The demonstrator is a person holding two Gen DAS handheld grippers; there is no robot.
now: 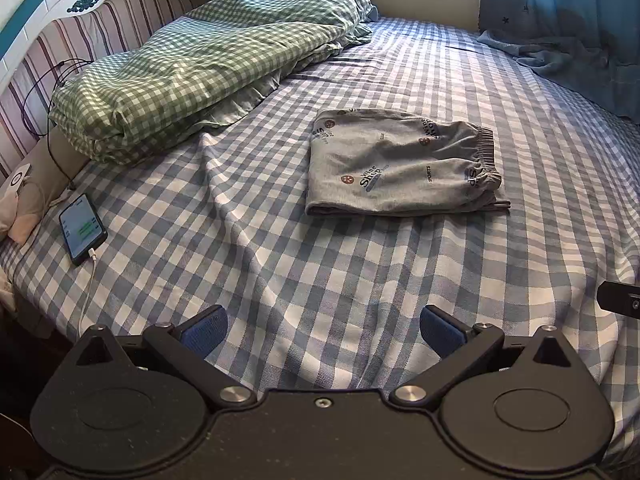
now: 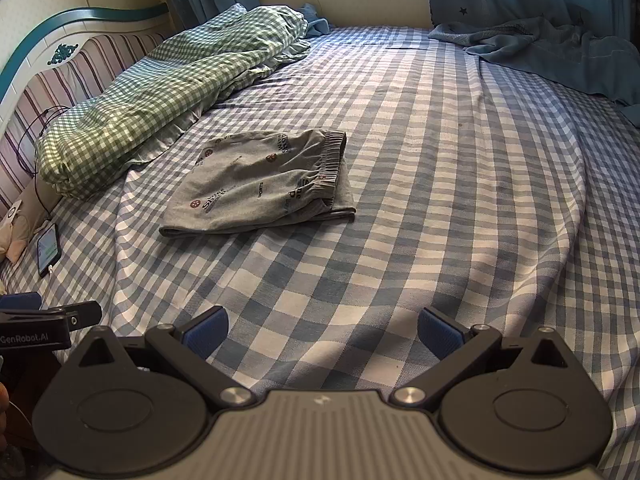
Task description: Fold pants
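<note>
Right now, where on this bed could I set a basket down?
The widest bare patch of checked sheet lies right of the folded grey pants, short of the blue blanket. Another runs between the pants and both open grippers. The headboard side is crowded: green checked duvet, phone, cables.

Phone screen text too small; curtain cut off above.

Left claw and right claw both gape wide, holding nothing, side by side.
</note>
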